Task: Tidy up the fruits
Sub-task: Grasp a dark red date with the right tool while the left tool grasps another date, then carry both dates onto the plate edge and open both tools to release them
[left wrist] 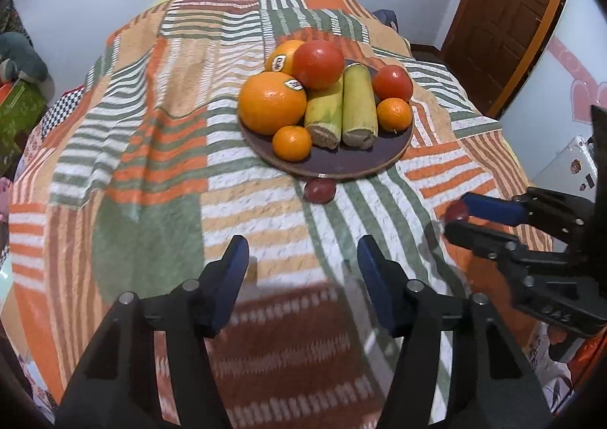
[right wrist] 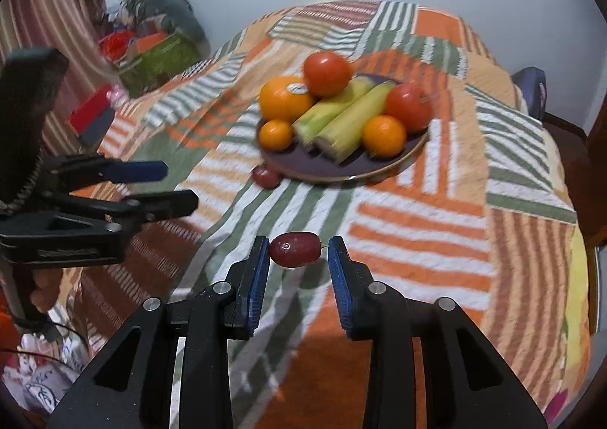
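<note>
A dark round plate on a striped quilt holds oranges, tomatoes, small tangerines and two corn cobs. A small dark red fruit lies on the quilt at the plate's near rim. A second dark red fruit sits between the tips of my right gripper; the left tip touches it, the right tip stands just off it. My left gripper is open and empty above the quilt.
The quilt covers a bed that drops off at its edges. A wooden door is at the back right. Boxes and a stuffed toy lie at the bed's left. A white appliance stands at the right.
</note>
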The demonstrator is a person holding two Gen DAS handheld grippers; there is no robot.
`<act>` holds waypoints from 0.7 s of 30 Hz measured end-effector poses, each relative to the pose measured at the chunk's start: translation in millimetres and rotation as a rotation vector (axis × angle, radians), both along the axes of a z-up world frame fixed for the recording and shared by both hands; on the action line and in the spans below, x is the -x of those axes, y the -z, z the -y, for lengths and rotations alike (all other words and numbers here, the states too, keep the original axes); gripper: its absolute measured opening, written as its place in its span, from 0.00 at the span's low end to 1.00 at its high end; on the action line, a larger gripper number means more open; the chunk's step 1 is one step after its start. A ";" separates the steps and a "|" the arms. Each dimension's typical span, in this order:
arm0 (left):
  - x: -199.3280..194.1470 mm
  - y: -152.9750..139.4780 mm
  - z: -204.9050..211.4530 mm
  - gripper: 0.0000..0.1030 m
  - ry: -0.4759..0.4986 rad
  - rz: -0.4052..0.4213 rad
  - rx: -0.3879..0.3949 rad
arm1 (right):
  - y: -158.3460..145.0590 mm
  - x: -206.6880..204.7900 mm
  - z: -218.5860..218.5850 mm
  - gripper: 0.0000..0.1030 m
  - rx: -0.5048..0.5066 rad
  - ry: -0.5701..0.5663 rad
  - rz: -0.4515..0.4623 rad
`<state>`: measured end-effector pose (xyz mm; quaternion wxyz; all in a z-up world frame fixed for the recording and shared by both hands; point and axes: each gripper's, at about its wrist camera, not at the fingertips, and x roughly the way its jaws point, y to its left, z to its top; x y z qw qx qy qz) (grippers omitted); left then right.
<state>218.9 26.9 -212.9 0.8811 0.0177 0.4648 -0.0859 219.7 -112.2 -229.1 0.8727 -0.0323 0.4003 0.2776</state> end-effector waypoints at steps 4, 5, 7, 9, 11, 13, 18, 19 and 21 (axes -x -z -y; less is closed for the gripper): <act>-21.0 7.6 9.4 0.57 0.017 -0.019 -0.005 | 0.3 -10.0 10.1 0.28 -0.014 0.025 0.003; -26.8 10.2 12.4 0.55 0.024 -0.023 -0.009 | 1.4 -12.3 12.1 0.28 -0.019 0.028 0.001; -34.5 14.0 16.9 0.51 0.032 -0.028 -0.032 | 3.9 -18.7 15.9 0.28 -0.028 0.033 -0.007; -42.1 18.7 20.9 0.50 0.042 -0.030 -0.047 | 4.7 -22.7 18.6 0.28 -0.029 0.035 -0.010; -49.6 23.9 22.4 0.47 0.046 -0.042 -0.053 | 6.2 -25.5 21.0 0.28 -0.031 0.040 -0.009; -57.0 29.2 22.2 0.46 0.050 -0.062 -0.042 | 7.2 -28.5 22.8 0.28 -0.034 0.043 -0.009; -66.0 35.0 18.2 0.39 0.034 -0.072 -0.025 | 10.6 -33.6 26.9 0.29 -0.034 0.044 -0.016; -66.6 35.6 18.2 0.38 0.034 -0.073 -0.021 | 11.6 -34.2 27.2 0.29 -0.034 0.046 -0.020; -67.2 37.0 17.8 0.35 0.037 -0.073 -0.010 | 12.9 -36.7 27.9 0.29 -0.033 0.046 -0.030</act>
